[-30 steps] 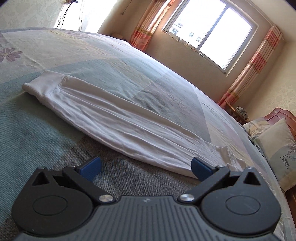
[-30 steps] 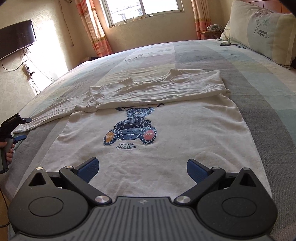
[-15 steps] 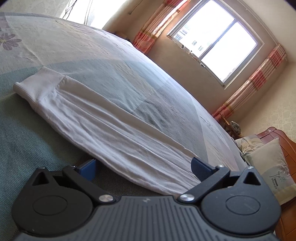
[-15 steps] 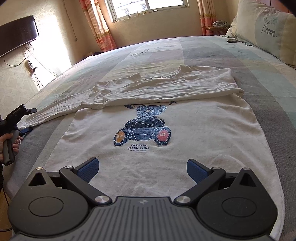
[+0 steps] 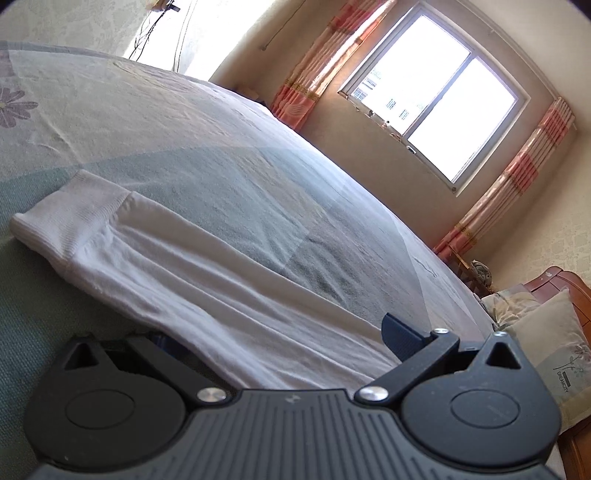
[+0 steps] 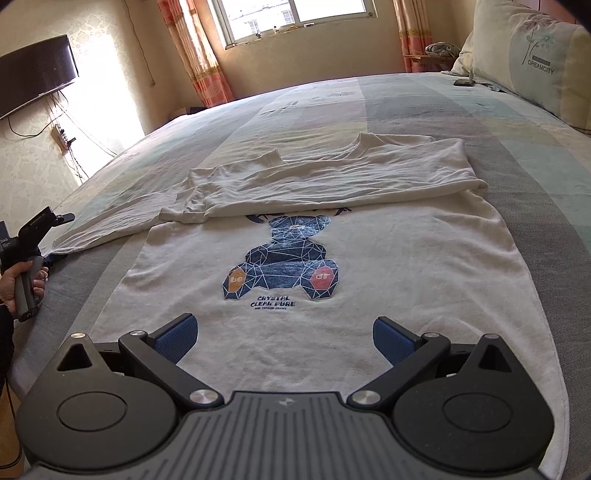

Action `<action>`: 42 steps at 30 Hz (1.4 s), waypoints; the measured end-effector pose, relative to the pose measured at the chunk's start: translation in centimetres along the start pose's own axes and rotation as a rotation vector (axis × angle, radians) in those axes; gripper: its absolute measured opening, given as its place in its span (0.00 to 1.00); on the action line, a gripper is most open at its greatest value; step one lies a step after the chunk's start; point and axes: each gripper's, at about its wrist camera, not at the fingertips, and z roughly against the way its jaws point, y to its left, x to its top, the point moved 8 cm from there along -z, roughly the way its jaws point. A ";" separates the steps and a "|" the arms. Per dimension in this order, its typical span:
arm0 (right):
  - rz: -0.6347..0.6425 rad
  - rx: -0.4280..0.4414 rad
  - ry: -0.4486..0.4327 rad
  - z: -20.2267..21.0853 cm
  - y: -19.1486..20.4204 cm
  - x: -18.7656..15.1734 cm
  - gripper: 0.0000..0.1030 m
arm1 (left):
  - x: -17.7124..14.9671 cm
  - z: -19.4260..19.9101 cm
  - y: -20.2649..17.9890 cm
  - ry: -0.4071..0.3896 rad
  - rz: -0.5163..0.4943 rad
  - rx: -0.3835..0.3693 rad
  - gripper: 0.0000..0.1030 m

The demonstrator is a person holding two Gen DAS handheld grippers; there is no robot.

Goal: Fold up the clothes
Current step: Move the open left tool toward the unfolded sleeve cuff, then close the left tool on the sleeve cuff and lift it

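Observation:
A white long-sleeved shirt [image 6: 369, 258] with a blue bear print lies flat on the bed. One sleeve [image 6: 332, 173] is folded across its chest. The other sleeve [image 5: 221, 295] stretches out to the side, its ribbed cuff [image 5: 70, 210] at the far end. My left gripper [image 5: 280, 339] is open at mid-sleeve: the cloth lies between the jaws and covers the left finger, while the right fingertip [image 5: 400, 336] shows. The right wrist view has that left gripper [image 6: 55, 221] in a hand at the bed's left edge. My right gripper [image 6: 284, 338] is open over the shirt's lower part.
A patchwork bedspread [image 6: 535, 155] covers the bed. A pillow [image 6: 528, 55] and a dark phone [image 6: 463, 82] sit at the head end. A wall TV [image 6: 33, 77], a window [image 6: 295, 14] and curtains [image 6: 195, 51] stand beyond. The bed's left edge [image 6: 22, 369] drops to the floor.
My left gripper has moved forward onto the outstretched sleeve, and its left finger is now hidden under the cloth. My right gripper has shifted slightly over the shirt, still open.

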 end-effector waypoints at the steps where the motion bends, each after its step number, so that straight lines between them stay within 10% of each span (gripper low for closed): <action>1: -0.002 0.001 0.006 -0.2 0.0 -0.1 1.00 | 0.3 -0.2 0.1 -0.009 -0.001 0.001 0.99; 33: 0.160 0.177 0.064 2.3 2.3 -0.6 1.00 | 4.2 3.7 -9.9 -0.072 -0.002 -0.054 1.00; 42: 0.416 0.213 0.107 -0.2 4.6 1.1 1.00 | 3.8 4.5 -15.6 -0.043 -0.042 -0.053 0.99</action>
